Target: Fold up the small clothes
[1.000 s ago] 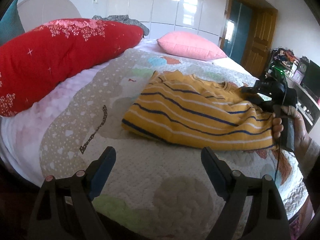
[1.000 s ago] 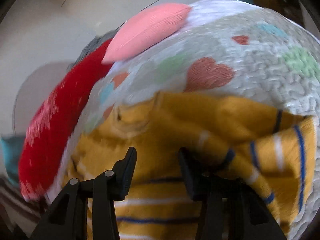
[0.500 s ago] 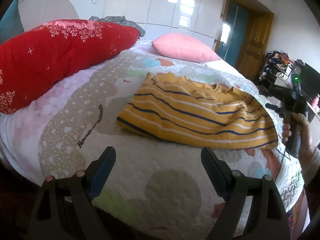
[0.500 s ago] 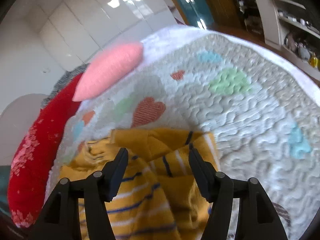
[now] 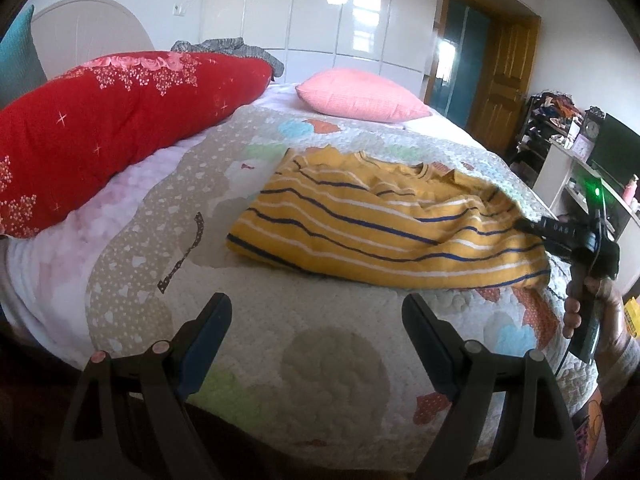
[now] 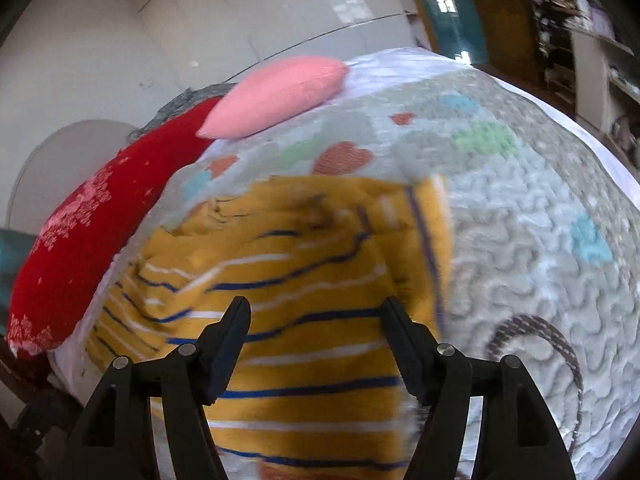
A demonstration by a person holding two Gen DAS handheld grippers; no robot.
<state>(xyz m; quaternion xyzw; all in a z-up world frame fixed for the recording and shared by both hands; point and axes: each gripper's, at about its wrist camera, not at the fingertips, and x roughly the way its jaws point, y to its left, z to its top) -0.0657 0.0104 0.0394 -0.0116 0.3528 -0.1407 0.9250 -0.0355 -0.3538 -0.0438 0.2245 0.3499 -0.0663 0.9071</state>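
Observation:
A yellow shirt (image 5: 380, 232) with blue and white stripes lies partly folded on the quilted bedspread (image 5: 320, 360), its right part rumpled. My left gripper (image 5: 316, 304) hovers open over the bare quilt, short of the shirt's near edge, with nothing between its fingers. In the right wrist view the shirt (image 6: 300, 280) fills the middle. My right gripper (image 6: 315, 306) hangs just above its striped body with the jaws opening and no cloth pinched. In the left wrist view a hand holds the right gripper (image 5: 532, 229) at the shirt's right end.
A long red bolster (image 5: 112, 128) lies along the left side of the bed, a pink pillow (image 5: 360, 96) at the head and a grey garment (image 5: 228, 46) behind the bolster. Shelves with clutter (image 5: 568, 160) and a wooden door (image 5: 504, 88) stand to the right.
My right gripper's jaws have spread wider and it has swung back over the shirt's right end, free of the cloth. The left gripper has stayed open and drawn back slightly.

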